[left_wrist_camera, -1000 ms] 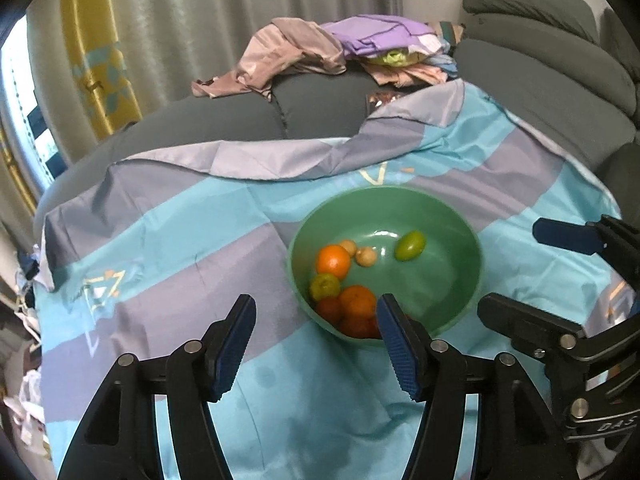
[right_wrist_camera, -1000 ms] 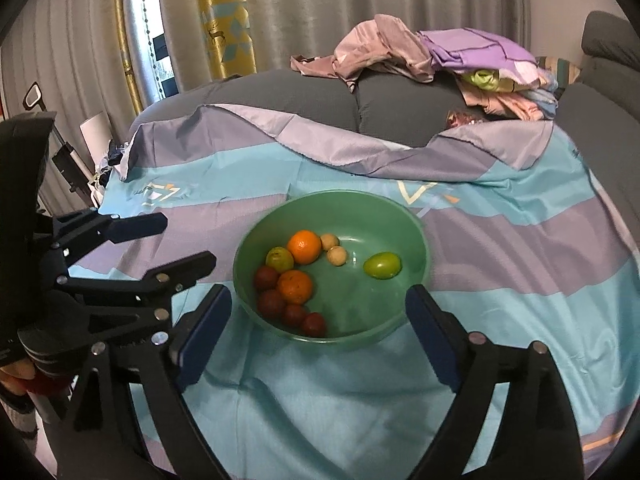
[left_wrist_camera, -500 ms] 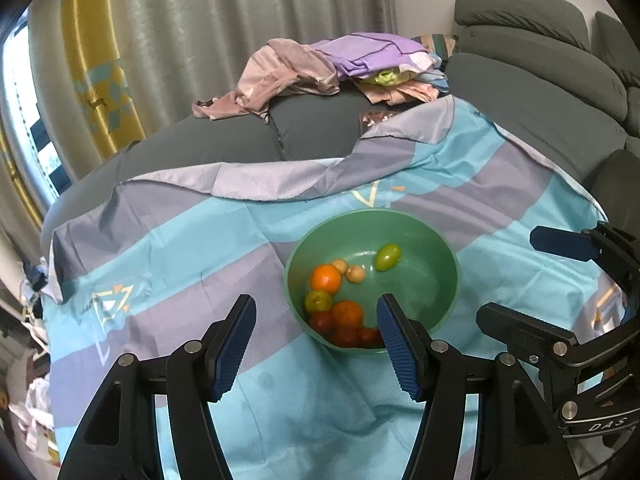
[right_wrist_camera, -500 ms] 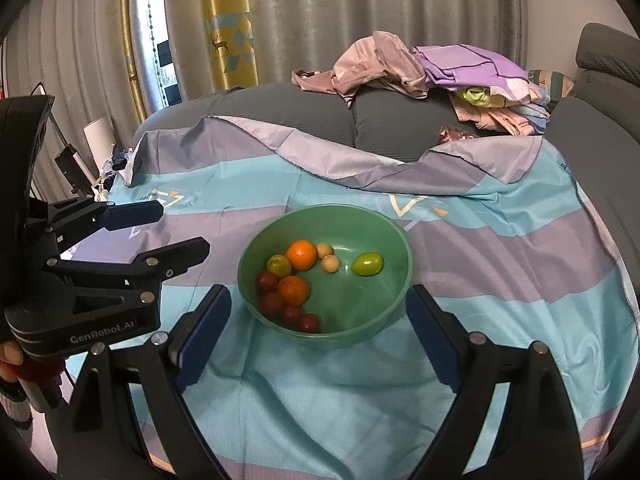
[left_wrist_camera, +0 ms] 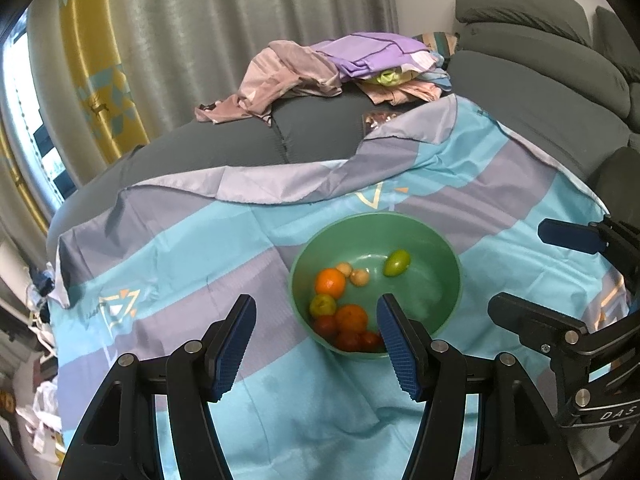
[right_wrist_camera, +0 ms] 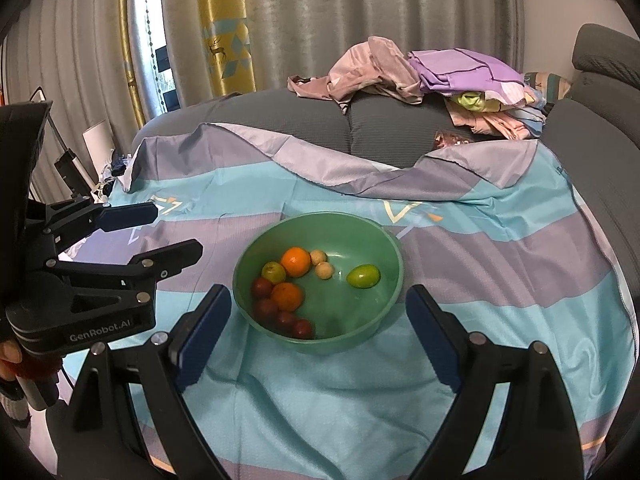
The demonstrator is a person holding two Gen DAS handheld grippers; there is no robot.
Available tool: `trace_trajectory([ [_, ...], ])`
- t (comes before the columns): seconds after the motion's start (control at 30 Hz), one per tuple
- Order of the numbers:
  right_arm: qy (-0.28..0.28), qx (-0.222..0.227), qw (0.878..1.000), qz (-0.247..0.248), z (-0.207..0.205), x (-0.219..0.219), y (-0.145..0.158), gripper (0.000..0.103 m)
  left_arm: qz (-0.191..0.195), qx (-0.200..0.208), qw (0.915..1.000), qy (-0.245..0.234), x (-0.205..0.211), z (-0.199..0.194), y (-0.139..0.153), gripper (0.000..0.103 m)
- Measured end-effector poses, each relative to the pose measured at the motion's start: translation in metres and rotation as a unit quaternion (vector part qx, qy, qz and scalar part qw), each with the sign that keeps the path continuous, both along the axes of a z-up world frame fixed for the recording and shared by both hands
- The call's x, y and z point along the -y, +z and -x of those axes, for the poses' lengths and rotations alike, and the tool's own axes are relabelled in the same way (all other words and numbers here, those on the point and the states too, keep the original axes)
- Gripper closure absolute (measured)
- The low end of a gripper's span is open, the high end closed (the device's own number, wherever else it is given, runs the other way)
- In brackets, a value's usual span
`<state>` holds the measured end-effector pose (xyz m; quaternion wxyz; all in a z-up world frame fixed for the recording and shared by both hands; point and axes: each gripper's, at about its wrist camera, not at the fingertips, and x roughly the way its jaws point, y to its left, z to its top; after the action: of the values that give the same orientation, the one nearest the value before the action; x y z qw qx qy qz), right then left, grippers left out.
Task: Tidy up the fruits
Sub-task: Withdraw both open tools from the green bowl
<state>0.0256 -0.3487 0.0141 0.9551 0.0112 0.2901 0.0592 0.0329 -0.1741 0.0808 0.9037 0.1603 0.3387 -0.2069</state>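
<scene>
Hovering short of bowl rim, both claws spread.

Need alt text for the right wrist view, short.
A green bowl holding oranges, red, green and tan fruits sits on a blue-and-grey striped cloth, framed by the open, empty right gripper. The open left gripper shows at left; piled clothes lie behind.

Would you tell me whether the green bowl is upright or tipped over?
Upright: the green bowl sits on the cloth, its rim facing up, the fruit resting inside.
</scene>
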Motion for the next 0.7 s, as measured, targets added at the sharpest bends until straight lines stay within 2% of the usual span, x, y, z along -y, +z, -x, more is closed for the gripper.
trace_trajectory([
  [0.37,0.029,-0.025,0.999,0.016,-0.013,-0.005,0.016,0.013,-0.027,-0.01,0.9995,-0.01,0.003,-0.007,0.01,0.04],
  [0.7,0.03,-0.027,0.999,0.019,-0.029,-0.003,0.029,0.013,-0.026,-0.017,0.9995,-0.004,0.007,-0.021,0.018,0.04],
])
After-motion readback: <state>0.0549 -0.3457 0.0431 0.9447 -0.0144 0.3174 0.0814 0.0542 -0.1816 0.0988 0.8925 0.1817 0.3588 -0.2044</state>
